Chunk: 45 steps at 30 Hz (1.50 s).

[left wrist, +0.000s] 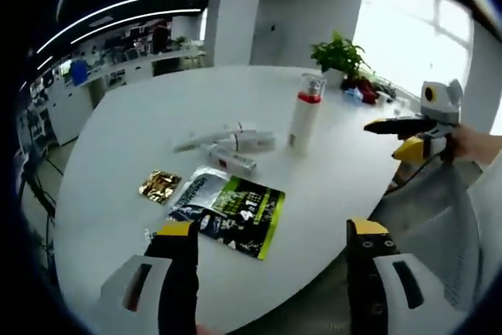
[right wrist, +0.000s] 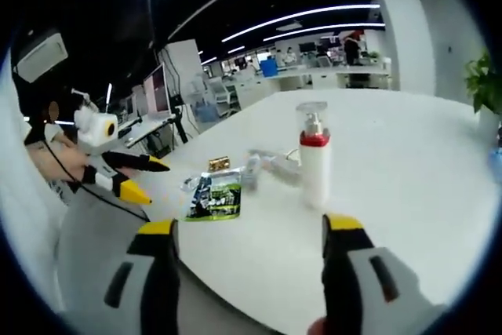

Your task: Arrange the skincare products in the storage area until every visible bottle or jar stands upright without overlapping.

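Note:
A white pump bottle (left wrist: 304, 119) with a red collar and clear cap stands upright on the white table (left wrist: 125, 131). Beside it, several white tubes (left wrist: 231, 147) lie flat, close together. My left gripper (left wrist: 272, 229) is open above the table's near edge, with nothing between its jaws. My right gripper (left wrist: 392, 137) hovers off the table's right side, well apart from the bottle. In the right gripper view, the pump bottle (right wrist: 314, 162) stands ahead of my open right gripper (right wrist: 249, 227), the tubes (right wrist: 271, 164) lie blurred behind it, and the left gripper (right wrist: 150, 180) is at the left.
A green-and-black sachet (left wrist: 227, 209) and a small gold packet (left wrist: 159, 186) lie flat near the table's front. A potted plant (left wrist: 339, 56) with small items beside it stands at the far edge. Office desks and monitors (right wrist: 157, 96) stand beyond the table.

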Tool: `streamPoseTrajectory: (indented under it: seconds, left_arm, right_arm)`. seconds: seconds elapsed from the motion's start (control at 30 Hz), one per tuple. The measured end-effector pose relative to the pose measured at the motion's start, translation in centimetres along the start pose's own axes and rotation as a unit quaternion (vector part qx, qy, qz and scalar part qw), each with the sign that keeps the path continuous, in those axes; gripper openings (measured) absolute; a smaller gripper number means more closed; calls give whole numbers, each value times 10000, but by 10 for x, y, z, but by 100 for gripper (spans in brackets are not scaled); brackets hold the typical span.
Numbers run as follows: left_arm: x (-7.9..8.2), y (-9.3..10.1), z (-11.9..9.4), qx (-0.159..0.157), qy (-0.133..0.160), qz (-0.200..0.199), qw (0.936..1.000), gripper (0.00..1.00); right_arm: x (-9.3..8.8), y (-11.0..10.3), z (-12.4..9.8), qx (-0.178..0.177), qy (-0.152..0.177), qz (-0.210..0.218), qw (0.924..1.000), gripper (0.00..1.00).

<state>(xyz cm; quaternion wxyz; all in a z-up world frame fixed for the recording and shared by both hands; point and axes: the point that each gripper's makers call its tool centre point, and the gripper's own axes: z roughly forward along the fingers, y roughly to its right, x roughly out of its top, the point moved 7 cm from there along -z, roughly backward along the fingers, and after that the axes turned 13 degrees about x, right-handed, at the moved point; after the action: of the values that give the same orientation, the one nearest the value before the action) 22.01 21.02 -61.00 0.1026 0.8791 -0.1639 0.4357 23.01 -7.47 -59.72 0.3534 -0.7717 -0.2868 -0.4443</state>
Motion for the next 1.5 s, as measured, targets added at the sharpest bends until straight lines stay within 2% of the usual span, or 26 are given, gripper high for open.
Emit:
streamPoseTrajectory:
  seconds: [0.17,0.27,0.33,0.53,0.6,0.8,1.33,1.5]
  left_arm:
    - [-1,-2,-10,84,107,-85,9999,84]
    - [1,-3,-13,175,197,-134,9996,86]
    - [3,-4,-14,233,222,-185,9993,90]
    - [3,-5,-22,363,274,-285,9986,97]
    - [1,-6,-26,432,246,-286,9984,97]
    - [-1,-7,-33,535,274,-287,9978,97]
    - [-5,-9,-28,654,347,-299,9968,94]
    - [-4,-12,-29,655,440,-389,9961,91]
  right_arm:
    - [5,-7,-5,-49,158,90,9998,81]
    - [13,-15,-4,41,498,207,9985,88]
    - [14,-19,-3,75,536,223,9983,91]
    - [8,-25,2,71,403,190,9990,95]
    - [8,-22,1,-64,368,82,9993,100]
    - [5,-23,3,-16,307,109,9995,100]
    - [3,-18,5,-31,191,332,9993,97]
    - [7,-16,11,-4,35,195,9998,96]
